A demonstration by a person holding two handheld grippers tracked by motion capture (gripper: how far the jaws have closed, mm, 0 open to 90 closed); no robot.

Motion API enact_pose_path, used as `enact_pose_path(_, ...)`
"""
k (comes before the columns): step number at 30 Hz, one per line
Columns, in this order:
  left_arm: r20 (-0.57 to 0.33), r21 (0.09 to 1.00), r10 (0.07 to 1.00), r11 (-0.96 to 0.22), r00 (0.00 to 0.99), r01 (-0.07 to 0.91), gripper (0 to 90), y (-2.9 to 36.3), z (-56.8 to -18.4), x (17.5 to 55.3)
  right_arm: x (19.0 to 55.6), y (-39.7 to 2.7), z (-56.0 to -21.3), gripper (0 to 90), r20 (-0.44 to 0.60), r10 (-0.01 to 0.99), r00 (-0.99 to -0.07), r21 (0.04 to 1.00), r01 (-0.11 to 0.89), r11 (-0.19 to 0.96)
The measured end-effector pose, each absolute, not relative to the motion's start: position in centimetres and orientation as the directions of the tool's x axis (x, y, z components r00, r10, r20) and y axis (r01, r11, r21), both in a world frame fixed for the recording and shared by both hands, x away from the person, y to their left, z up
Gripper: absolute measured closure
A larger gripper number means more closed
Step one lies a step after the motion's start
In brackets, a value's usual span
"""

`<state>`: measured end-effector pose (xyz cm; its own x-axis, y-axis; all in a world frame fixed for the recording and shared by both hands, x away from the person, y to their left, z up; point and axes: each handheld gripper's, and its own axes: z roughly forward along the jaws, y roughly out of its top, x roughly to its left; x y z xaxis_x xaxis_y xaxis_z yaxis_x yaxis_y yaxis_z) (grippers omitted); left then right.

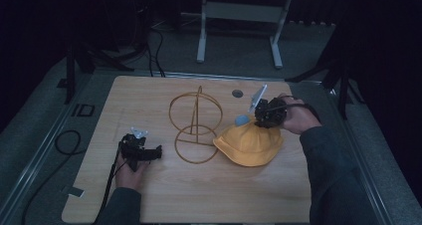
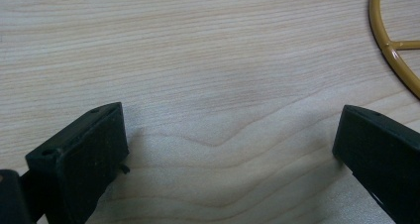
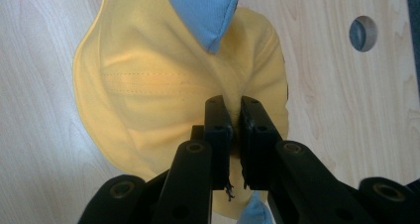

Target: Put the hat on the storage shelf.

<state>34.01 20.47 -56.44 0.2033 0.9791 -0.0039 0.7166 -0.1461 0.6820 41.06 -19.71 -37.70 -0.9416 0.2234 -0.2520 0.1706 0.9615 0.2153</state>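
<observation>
Right tool [image 1: 263, 116] is clamped on a pinch of fabric at the crown of the yellow hat [image 1: 249, 144]; in the right gripper view the jaws are nearly together with cloth between them. The hat [image 3: 163, 85] sits on the desk [image 1: 209, 195], brim flat, just right of the wire stand [image 1: 195, 125] and about touching its base ring. It has a blue ear-like flap [image 3: 205, 11] near the grip.

Left tool [image 1: 144, 153] is wide open, holding nothing, low over bare desk [image 2: 198, 60] left of the stand, with the base ring [image 2: 391, 45] at the edge of its view.

My read: I'm about to lift the hat onto the stand. Risks:
- The pinch is small and on a loose fold, so the cloth could slide out mid-lift.
- The brim hangs limp and could snag the upper hoop or drag the base ring.
- The stand looks light and nothing braces it. A bump from the hat or my right hand [image 1: 298, 116] could tip or shove it.

I'd steady the base with the left tool first.
</observation>
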Motion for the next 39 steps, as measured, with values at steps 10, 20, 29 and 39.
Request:
enact_pose_path(10, -0.004, 0.681, 0.979, -0.146, 0.203, 0.717, 0.4, 20.5, -56.4, 34.0, 41.4, -20.5, -36.0, 83.8, -0.274, 0.265, -0.925, 0.236, 0.202, 0.950)
enact_pose_path(20, -0.003, 0.681, 0.979, -0.147, 0.203, 0.717, 0.4, 20.5, -56.4, 34.0, 42.0, -20.9, -34.6, 83.8, -0.288, 0.305, -0.908, 0.261, 0.232, 0.937)
enact_pose_path(29, -0.004, 0.681, 0.979, -0.146, 0.203, 0.718, 0.4, 20.5, -56.4, 34.0, 42.7, -21.4, -33.6, 84.0, -0.299, 0.366, -0.881, 0.297, 0.279, 0.913)
enact_pose_path(39, -0.004, 0.681, 0.979, -0.146, 0.203, 0.717, 0.4, 20.5, -56.4, 34.0, 43.1, -22.1, -32.4, 84.0, -0.303, 0.432, -0.849, 0.338, 0.328, 0.882)
